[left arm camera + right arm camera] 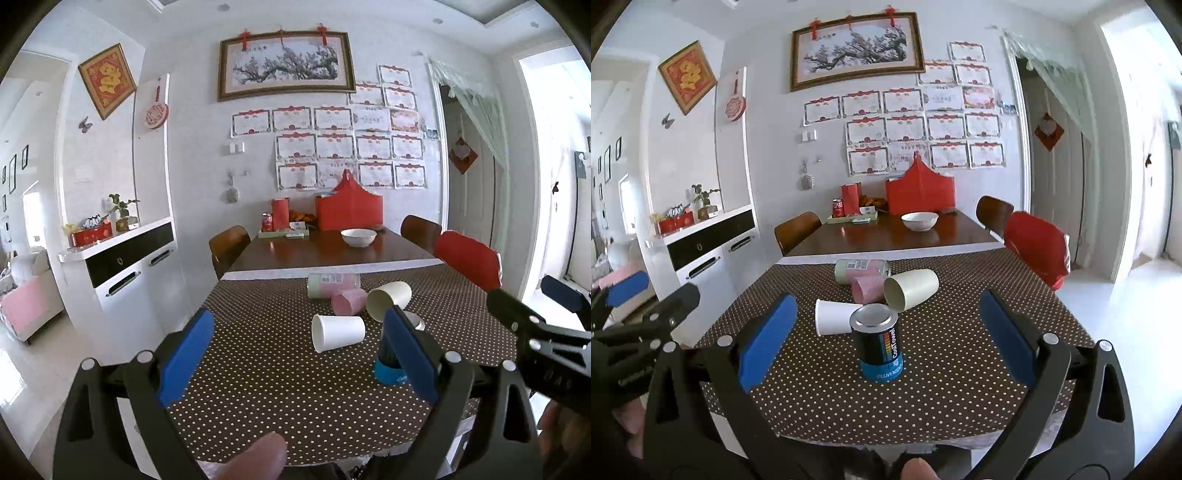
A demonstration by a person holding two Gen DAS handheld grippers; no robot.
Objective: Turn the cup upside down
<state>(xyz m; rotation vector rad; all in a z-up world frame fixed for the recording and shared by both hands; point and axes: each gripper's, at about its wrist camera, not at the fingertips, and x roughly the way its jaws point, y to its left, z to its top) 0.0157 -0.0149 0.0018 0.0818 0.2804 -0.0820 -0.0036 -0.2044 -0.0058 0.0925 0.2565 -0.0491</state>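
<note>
Several paper cups lie on their sides on the brown dotted tablecloth point(923, 354): a white cup point(338, 332) point(834, 317), a cream cup point(389, 299) point(912, 288) and a pink cup point(349, 301) point(868, 288). A black and blue can-shaped cup point(879, 343) stands with its silver end up; its bottom print reads upside down. In the left wrist view this can point(386, 365) is partly hidden behind the right finger. My left gripper point(299, 350) point(661, 290) is open, short of the white cup. My right gripper point(888, 338) point(528, 295) is open, and the can stands between and beyond its pads.
A clear tube point(860, 269) with pink and green contents lies behind the cups. Farther back, the wooden table point(886, 236) carries a white bowl point(919, 220), red bags and a tray. A red-covered chair point(1038, 247) stands at the right and a white cabinet point(709, 251) at the left.
</note>
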